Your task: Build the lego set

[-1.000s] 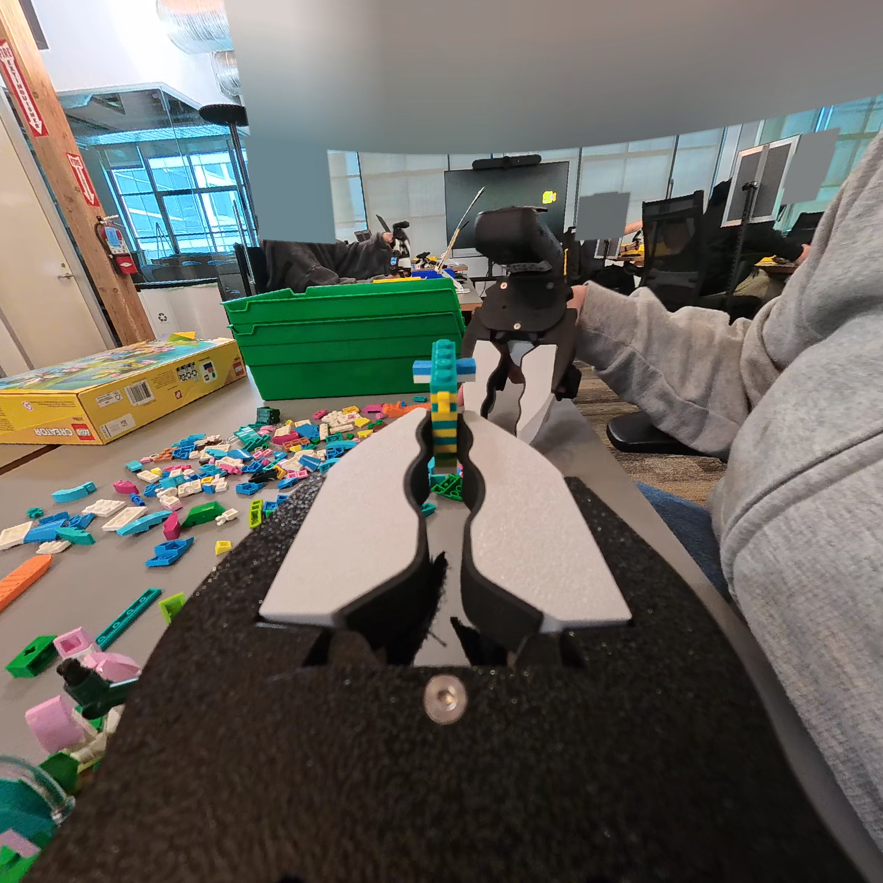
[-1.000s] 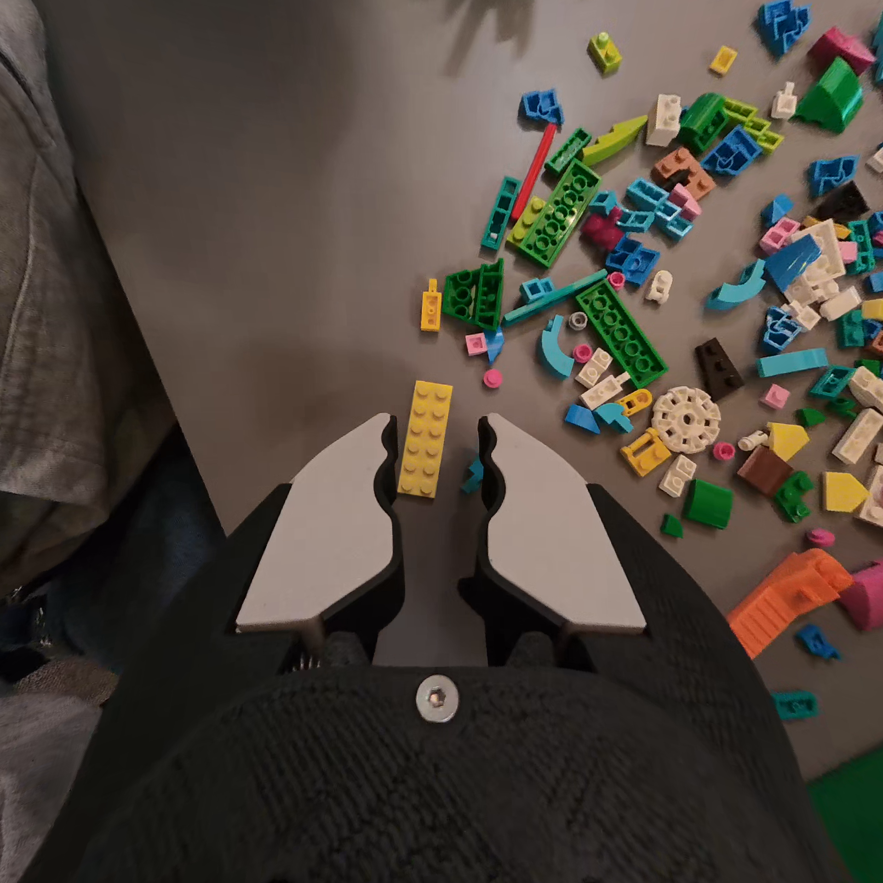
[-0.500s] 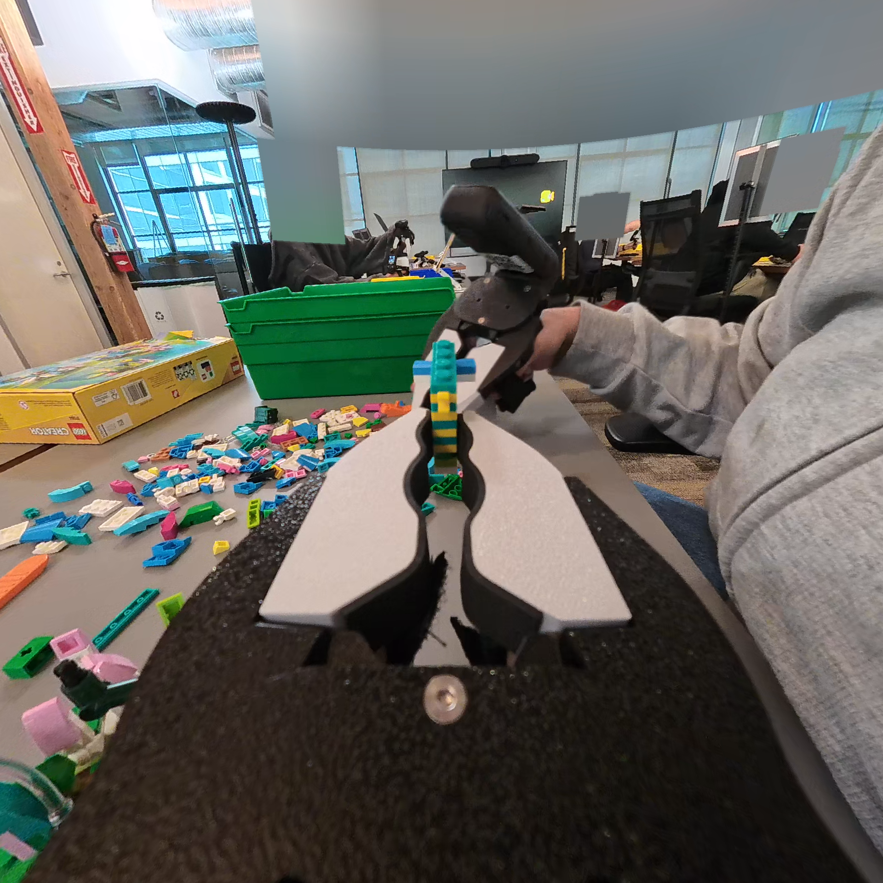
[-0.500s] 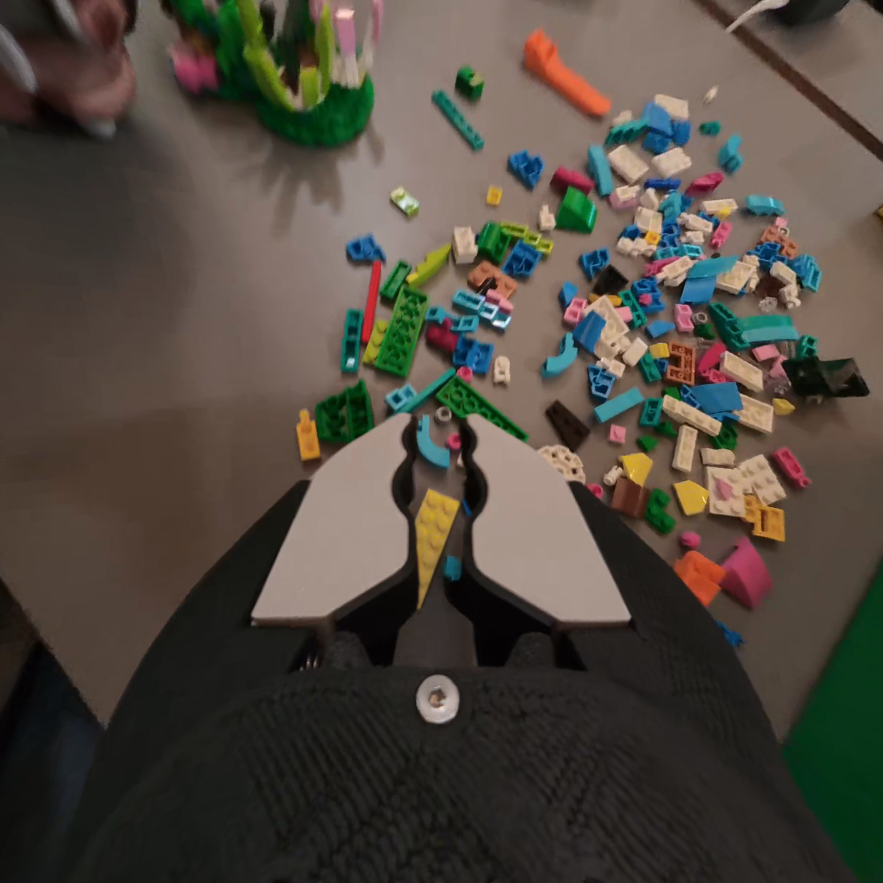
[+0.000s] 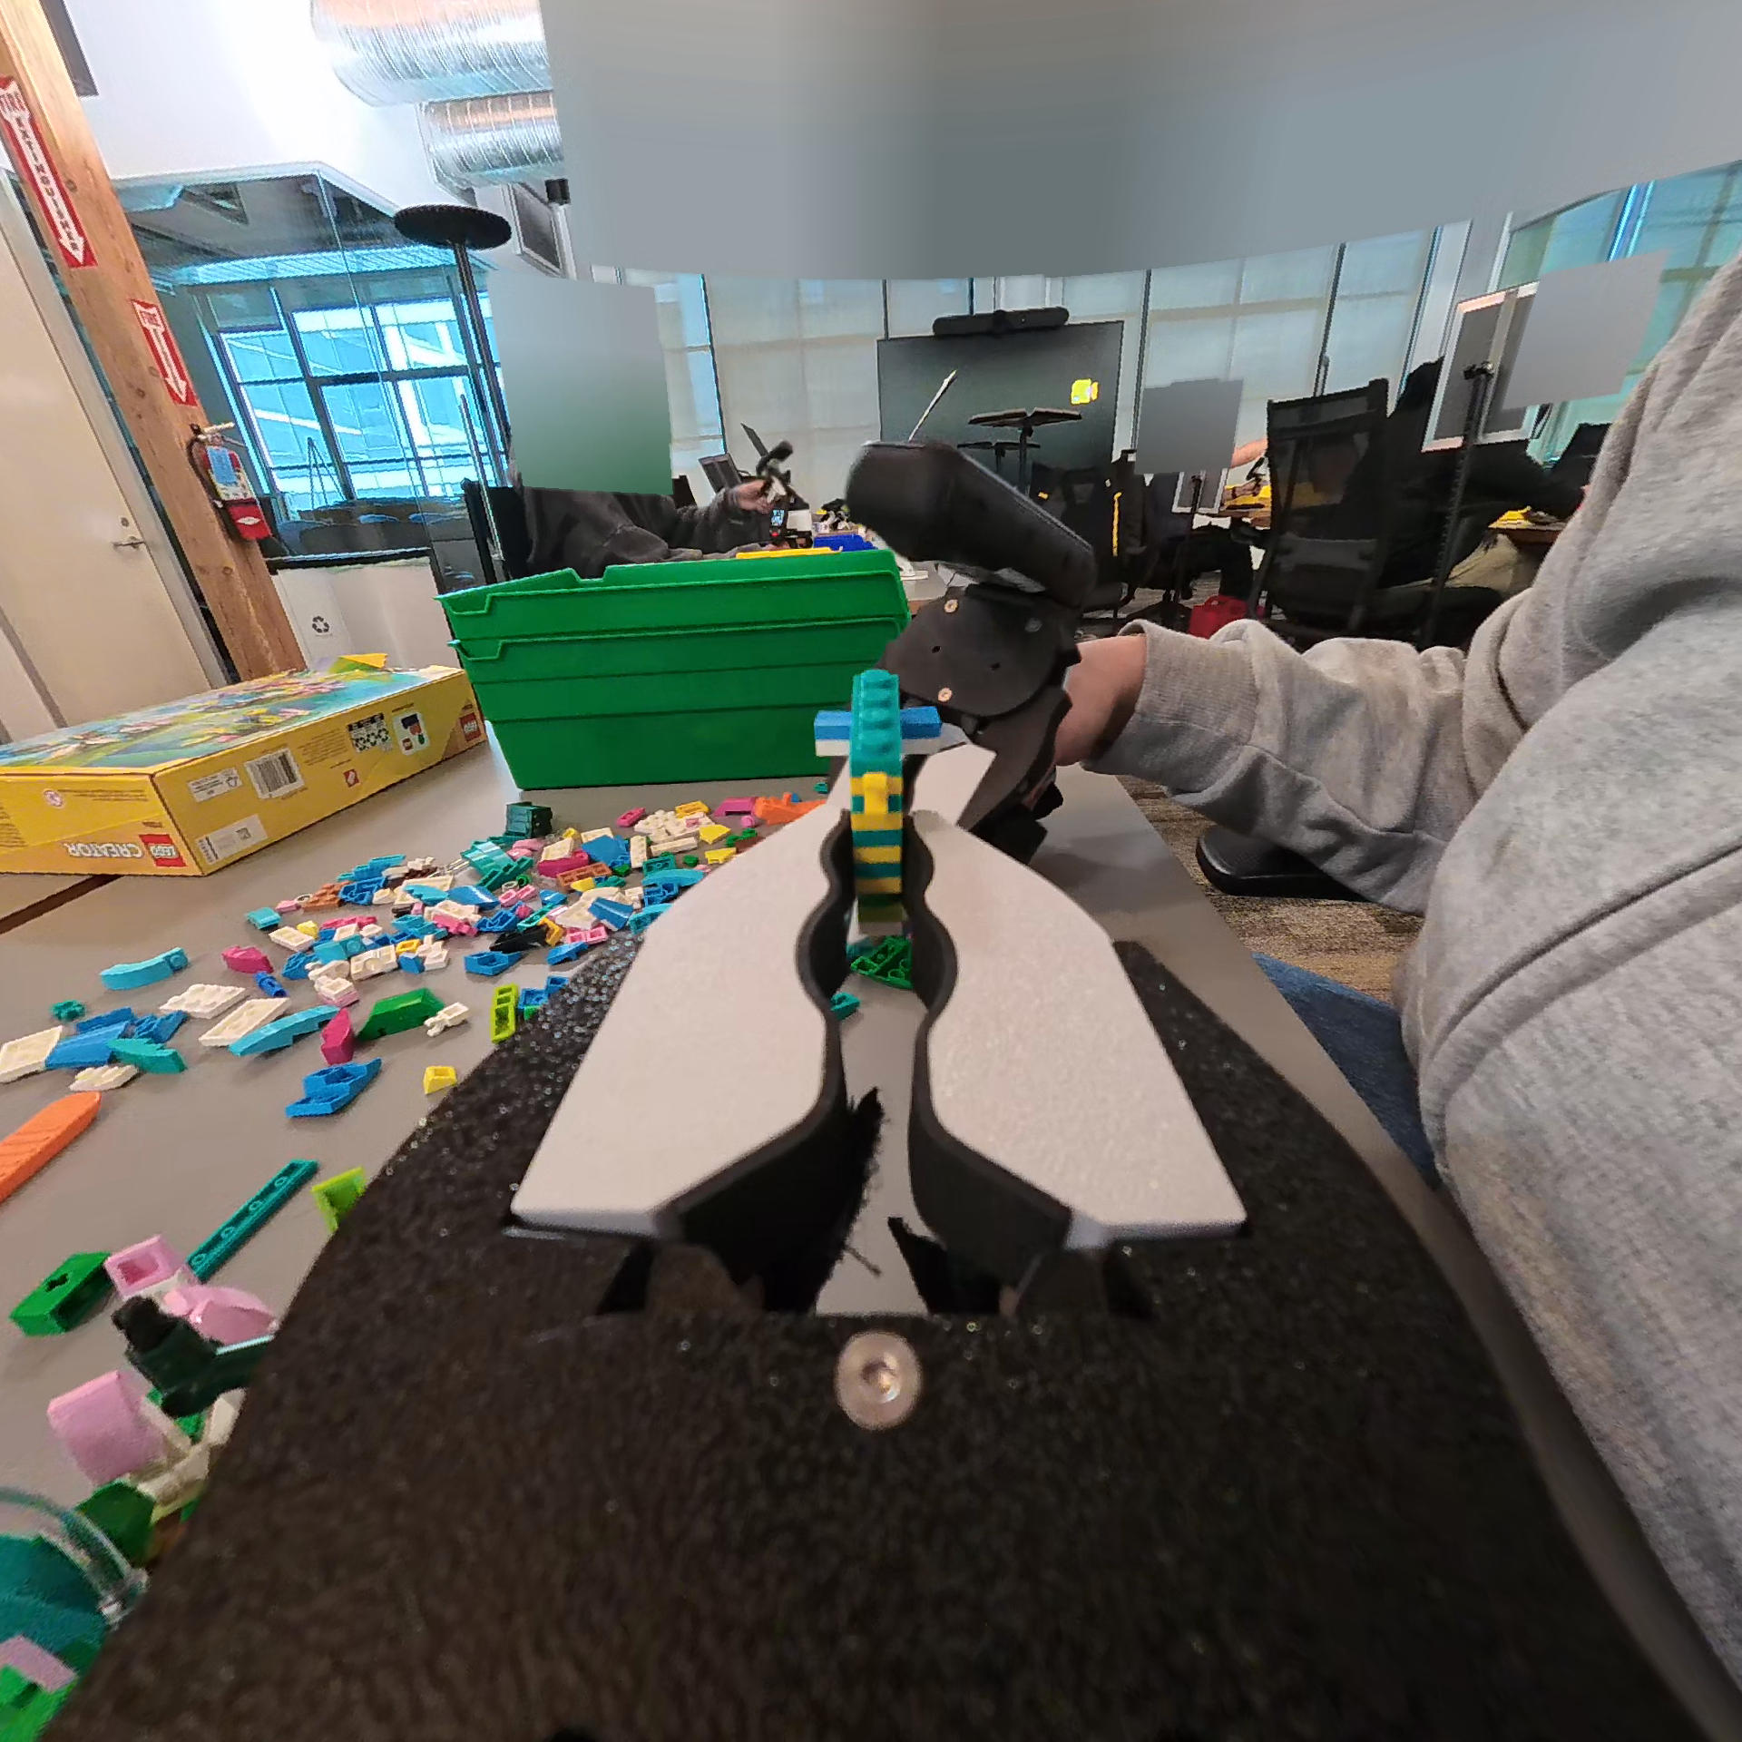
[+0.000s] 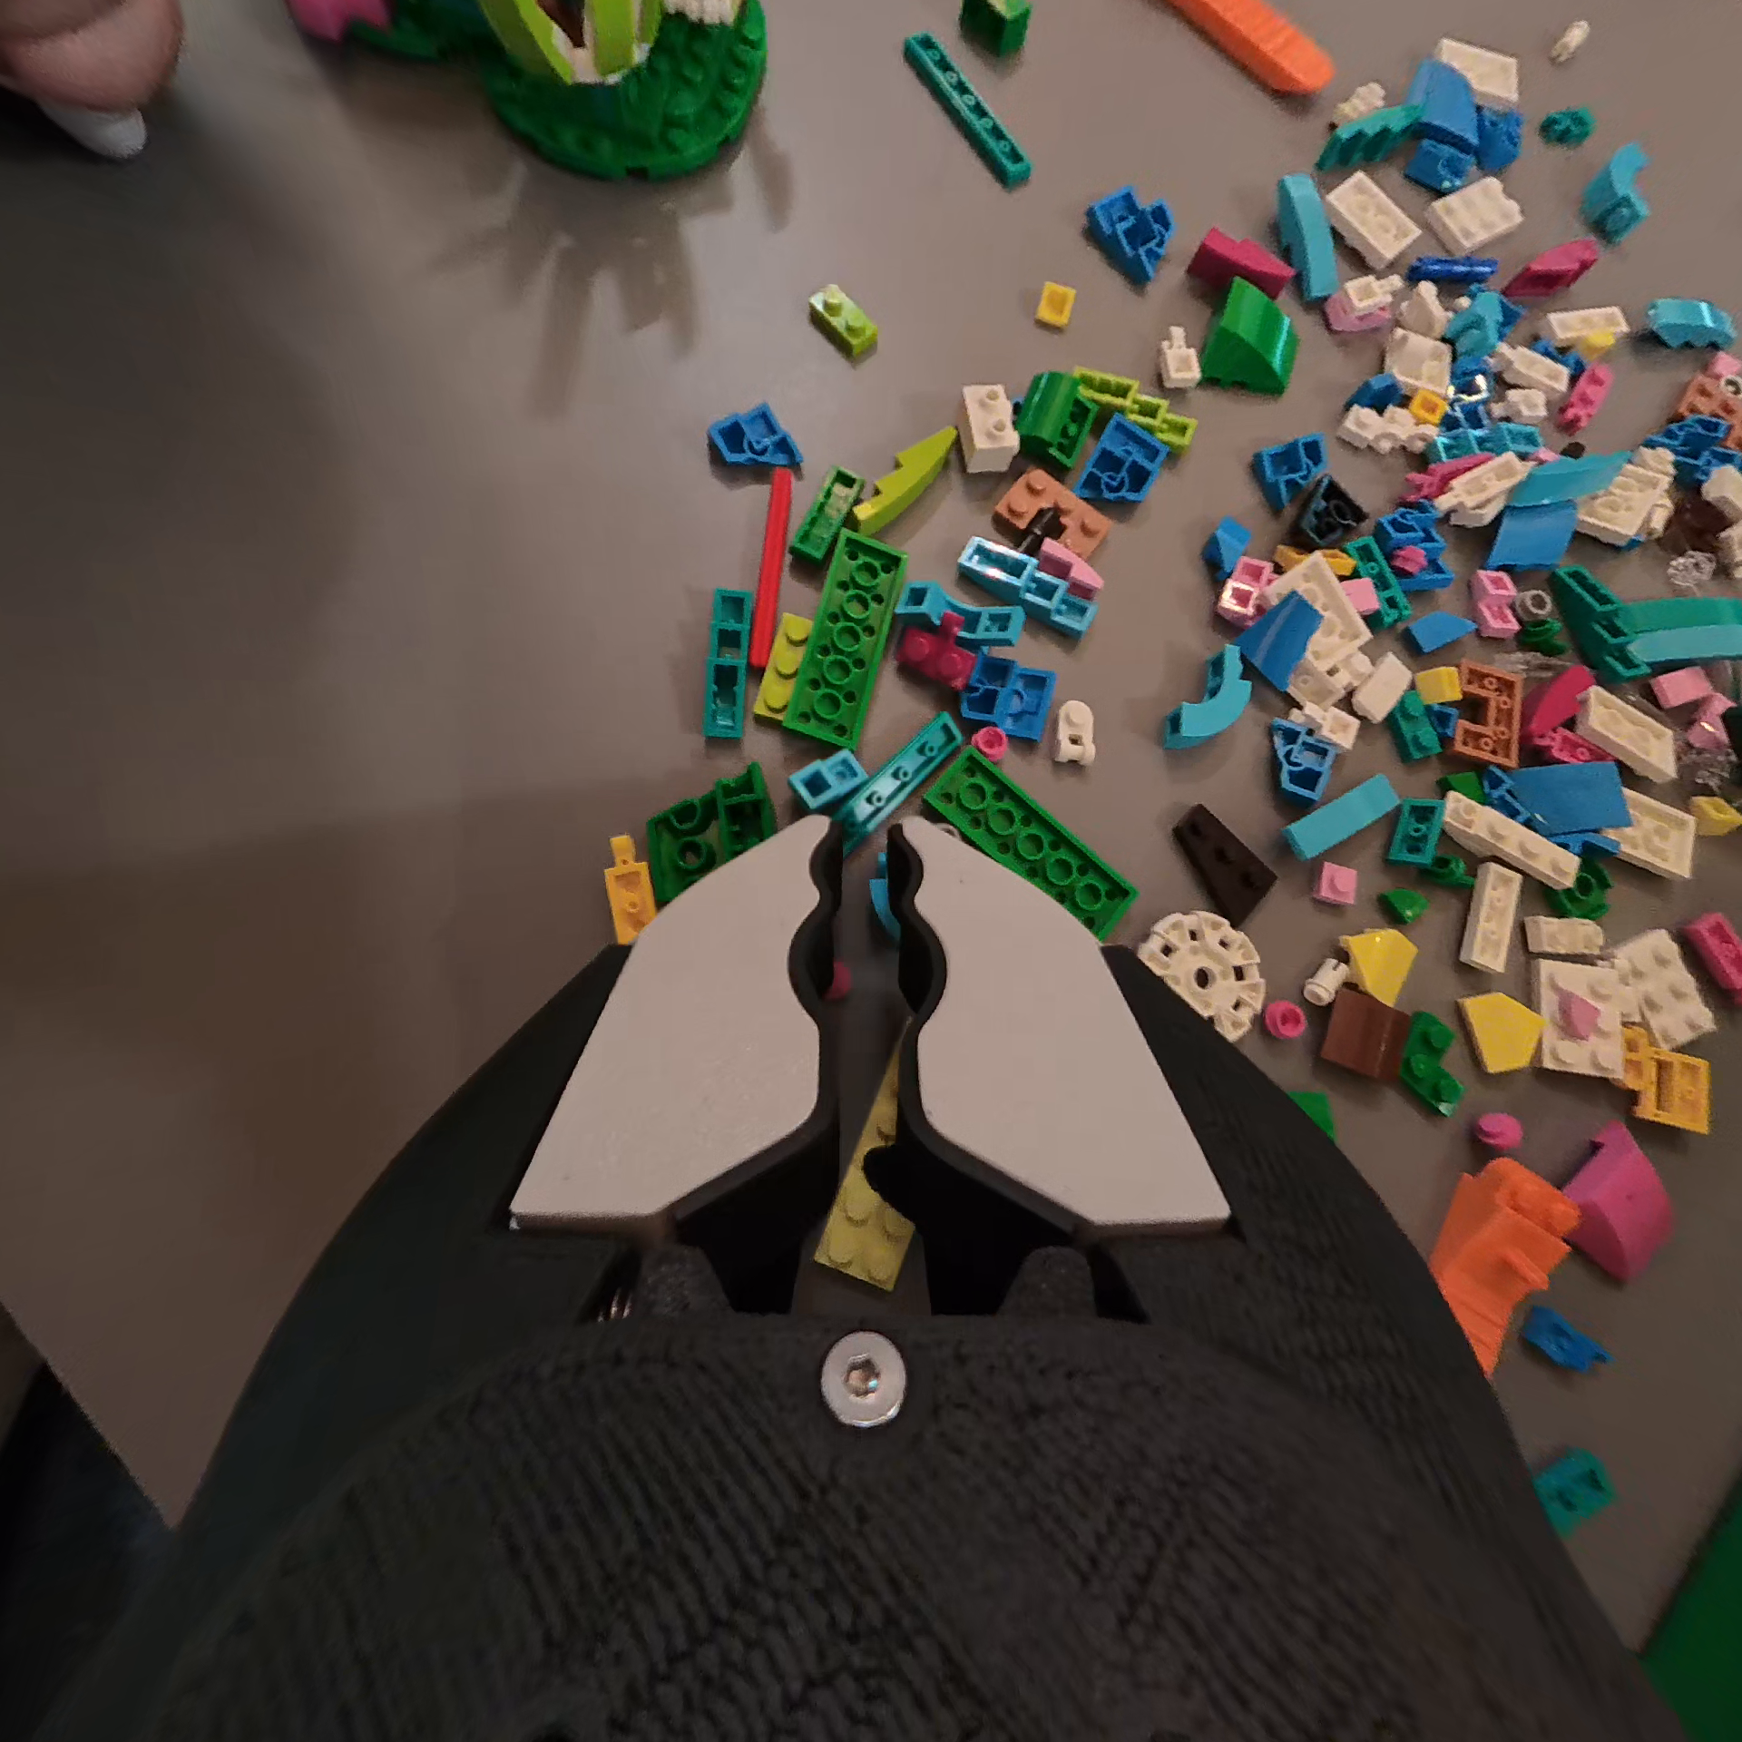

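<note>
My left gripper [image 5: 877, 825] is shut on an upright stack of teal and yellow bricks [image 5: 879, 754] with a blue and white cross piece near its top. The stack stands up between the fingertips, above the grey table [image 5: 188, 1150]. My right gripper [image 6: 862, 834] is shut on a yellow plate [image 6: 867, 1216], which sits far back between the fingers near their base. The fingertips hover over loose bricks [image 6: 1027, 867]. In the left wrist view the right gripper's fingers [image 5: 952, 778] sit just behind the stack, tilted down, held by a hand in a grey sleeve [image 5: 1320, 735].
Loose bricks of many colours [image 6: 1414, 566] cover the table. A green brick model [image 6: 622, 104] and a hand [image 6: 85, 57] are at the far left of the right wrist view. Stacked green bins [image 5: 679, 660] and a yellow box [image 5: 217, 754] stand at the back. My hands' fingertips stand some 15 cm from each other.
My right gripper closed on the yellow plate that lay on the table, then lifted and tilted forward over the loose bricks, toward the stack. My left gripper kept its hold and stayed still.
</note>
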`<state>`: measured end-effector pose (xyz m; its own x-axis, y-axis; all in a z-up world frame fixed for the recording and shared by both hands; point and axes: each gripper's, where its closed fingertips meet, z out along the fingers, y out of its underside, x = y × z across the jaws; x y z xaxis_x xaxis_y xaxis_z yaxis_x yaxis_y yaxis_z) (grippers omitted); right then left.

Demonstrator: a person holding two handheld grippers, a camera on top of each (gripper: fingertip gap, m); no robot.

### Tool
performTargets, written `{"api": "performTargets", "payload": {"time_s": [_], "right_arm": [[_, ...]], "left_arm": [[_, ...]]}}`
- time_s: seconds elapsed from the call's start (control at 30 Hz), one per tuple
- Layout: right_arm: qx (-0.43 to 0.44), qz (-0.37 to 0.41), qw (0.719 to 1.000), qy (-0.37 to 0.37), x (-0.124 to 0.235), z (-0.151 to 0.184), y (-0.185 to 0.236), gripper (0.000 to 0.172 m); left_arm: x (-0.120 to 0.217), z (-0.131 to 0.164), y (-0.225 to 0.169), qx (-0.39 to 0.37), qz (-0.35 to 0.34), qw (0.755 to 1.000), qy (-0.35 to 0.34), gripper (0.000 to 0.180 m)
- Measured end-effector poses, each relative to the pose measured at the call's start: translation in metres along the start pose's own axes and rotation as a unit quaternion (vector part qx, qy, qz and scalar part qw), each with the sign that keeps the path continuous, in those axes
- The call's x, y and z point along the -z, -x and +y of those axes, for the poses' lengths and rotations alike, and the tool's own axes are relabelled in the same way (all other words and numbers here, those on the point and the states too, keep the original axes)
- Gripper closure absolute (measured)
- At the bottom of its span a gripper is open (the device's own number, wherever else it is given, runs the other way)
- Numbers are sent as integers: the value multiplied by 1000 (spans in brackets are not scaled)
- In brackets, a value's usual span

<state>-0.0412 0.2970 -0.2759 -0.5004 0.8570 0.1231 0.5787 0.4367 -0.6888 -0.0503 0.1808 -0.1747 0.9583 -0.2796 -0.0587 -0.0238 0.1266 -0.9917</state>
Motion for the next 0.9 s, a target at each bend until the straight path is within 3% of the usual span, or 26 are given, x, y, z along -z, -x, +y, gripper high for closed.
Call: {"api": "performTargets", "payload": {"time_s": [0.17, 0.33, 0.43, 0.6, 0.73, 0.9], "right_arm": [[13, -22, 1000, -4, 1, -2, 9, 162], [2, 82, 994, -77, 12, -16, -32, 161], [-15, 210, 967, -146, 30, -24, -75, 161], [-43, 380, 892, -242, 79, -24, -120, 164], [-60, 431, 850, -296, 103, -18, -127, 172], [-63, 441, 842, -303, 103, -16, -128, 172]], "left_arm": [[0, 0, 0, 0, -1, 1000, -1, 172], [0, 0, -1, 1, 0, 1000, -1, 172], [0, -1, -1, 2, 0, 1000, -3, 172], [0, -1, 0, 6, -1, 1000, -4, 172], [0, -2, 1, 10, -3, 1000, -7, 172], [1, -3, 3, 20, -6, 1000, -11, 172]]}}
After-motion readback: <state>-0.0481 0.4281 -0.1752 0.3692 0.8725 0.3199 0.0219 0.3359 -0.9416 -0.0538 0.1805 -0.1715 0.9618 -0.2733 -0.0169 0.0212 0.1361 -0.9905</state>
